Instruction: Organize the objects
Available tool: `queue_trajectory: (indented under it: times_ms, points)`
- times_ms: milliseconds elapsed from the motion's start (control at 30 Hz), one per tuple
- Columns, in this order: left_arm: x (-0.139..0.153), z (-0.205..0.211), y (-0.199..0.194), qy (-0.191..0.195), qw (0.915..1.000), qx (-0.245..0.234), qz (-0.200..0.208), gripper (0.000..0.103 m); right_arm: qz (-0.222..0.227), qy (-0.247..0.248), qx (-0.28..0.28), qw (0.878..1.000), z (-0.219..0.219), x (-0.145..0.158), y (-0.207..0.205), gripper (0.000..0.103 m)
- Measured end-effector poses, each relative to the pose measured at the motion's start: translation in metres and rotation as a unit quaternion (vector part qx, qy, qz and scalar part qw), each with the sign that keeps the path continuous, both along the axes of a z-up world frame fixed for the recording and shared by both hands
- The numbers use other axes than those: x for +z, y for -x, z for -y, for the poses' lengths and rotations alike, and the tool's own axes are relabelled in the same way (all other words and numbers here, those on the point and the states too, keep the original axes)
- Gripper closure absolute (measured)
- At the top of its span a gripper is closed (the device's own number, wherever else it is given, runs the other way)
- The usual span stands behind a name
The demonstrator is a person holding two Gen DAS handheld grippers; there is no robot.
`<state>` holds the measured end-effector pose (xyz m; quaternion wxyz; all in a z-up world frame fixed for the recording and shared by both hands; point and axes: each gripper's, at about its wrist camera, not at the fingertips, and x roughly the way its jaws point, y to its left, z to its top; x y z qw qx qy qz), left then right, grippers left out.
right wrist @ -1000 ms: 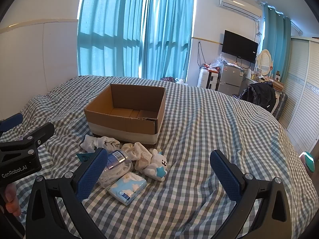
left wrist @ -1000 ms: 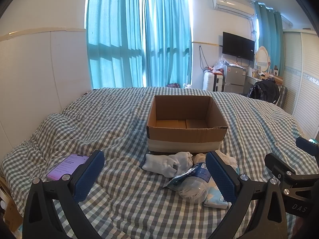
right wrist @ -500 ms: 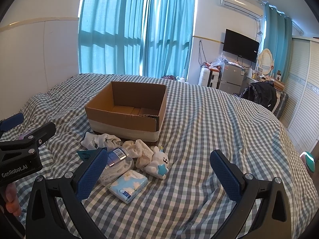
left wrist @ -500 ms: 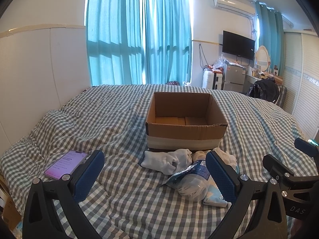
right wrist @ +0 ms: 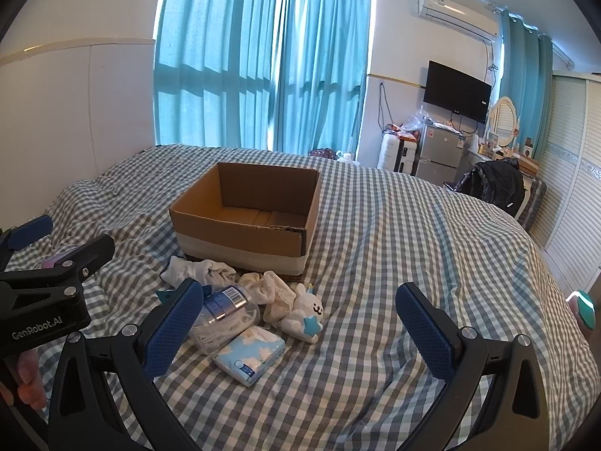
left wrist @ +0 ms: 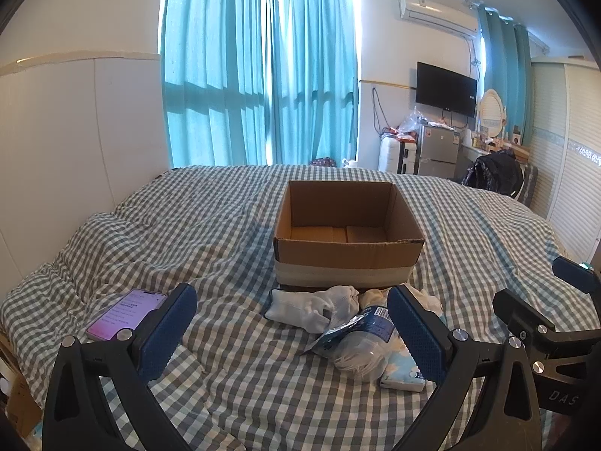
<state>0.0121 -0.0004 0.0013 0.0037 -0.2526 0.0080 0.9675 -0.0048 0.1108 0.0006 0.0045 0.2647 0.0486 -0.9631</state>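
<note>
An open cardboard box sits empty in the middle of the checked bed. In front of it lies a small pile: white socks, a clear plastic jar with a blue label, a blue-and-white tissue pack and a white bunny toy with a blue star. My left gripper is open, hovering short of the pile. My right gripper is open too, above the pile's near side, holding nothing.
A lit phone lies on the bed at the left. A person's hand holds the left gripper. Teal curtains, a TV, a small fridge and a wardrobe stand beyond the bed. Bare bed surface stretches to the right.
Both cameras have risen and tilted a little, so the box and pile sit slightly lower and nearer. Nothing on the bed has moved and both grippers stay open.
</note>
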Motion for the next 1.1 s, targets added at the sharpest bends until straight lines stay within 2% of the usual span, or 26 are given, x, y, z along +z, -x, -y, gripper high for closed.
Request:
queue_trajectory:
  times_ms: [333, 567, 633, 767, 833, 933, 1000, 1100]
  points:
    - [-0.033, 0.008, 0.018, 0.012, 0.9981, 0.014, 0.059, 0.000, 0.039, 0.000, 0.011, 0.999, 0.006, -0.027, 0.014, 0.000]
    - [-0.067, 0.016, 0.034, 0.024, 0.9942, 0.026, 0.101, 0.000, 0.110, -0.012, 0.030, 0.993, 0.019, -0.080, 0.040, 0.001]
    - [-0.076, 0.023, 0.035, 0.025, 0.9930, 0.028, 0.112, 0.000, 0.131, -0.010, 0.042, 0.990, 0.023, -0.095, 0.047, 0.006]
    - [-0.088, 0.029, 0.041, 0.024, 0.9917, 0.030, 0.123, 0.000, 0.167, -0.016, 0.061, 0.984, 0.032, -0.121, 0.063, 0.008]
    - [-0.093, 0.029, 0.043, 0.023, 0.9910, 0.028, 0.129, 0.000, 0.180, -0.018, 0.071, 0.981, 0.037, -0.129, 0.067, 0.021]
    - [-0.102, 0.029, 0.048, 0.019, 0.9890, 0.024, 0.145, 0.000, 0.189, -0.024, 0.087, 0.978, 0.042, -0.139, 0.069, 0.032]
    - [-0.107, 0.026, 0.050, 0.017, 0.9881, 0.020, 0.152, 0.000, 0.185, -0.026, 0.093, 0.978, 0.041, -0.141, 0.068, 0.035]
    - [-0.110, 0.018, 0.054, 0.020, 0.9876, 0.009, 0.156, 0.000, 0.179, -0.006, 0.093, 0.979, 0.029, -0.133, 0.065, 0.044]
